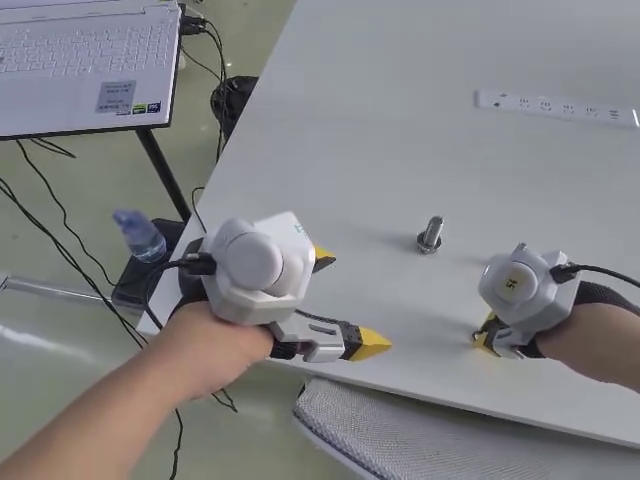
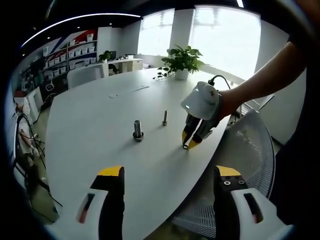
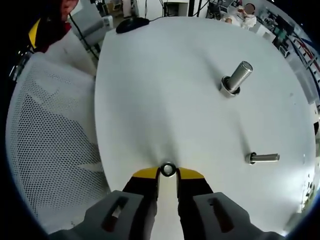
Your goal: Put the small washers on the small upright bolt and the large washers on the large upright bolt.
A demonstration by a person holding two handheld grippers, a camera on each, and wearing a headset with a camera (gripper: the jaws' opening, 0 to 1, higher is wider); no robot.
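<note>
The large bolt (image 3: pixel 237 76) and washer (image 3: pixel 168 169) look shiny metal; table (image 3: pixel 160 100) seemingly matt.

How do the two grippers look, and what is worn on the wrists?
The left gripper and right gripper have white rounded housings, dark jaws with yellow tips, black cables. The right housing bears a yellow round mark. Dark band on right wrist; no sleeves.

Silver-grey on the large bolt (image 3: pixel 235 79); likewise the small bolt (image 3: pixel 263 158) beside it and, seemingly, the washer (image 3: pixel 167 169). Plain white table (image 1: pixel 400 120) beneath. Yellow-over-black tips on left gripper (image 2: pixel 169 171) and right gripper (image 3: pixel 167 173). White mesh chair (image 3: pixel 50 125).
</note>
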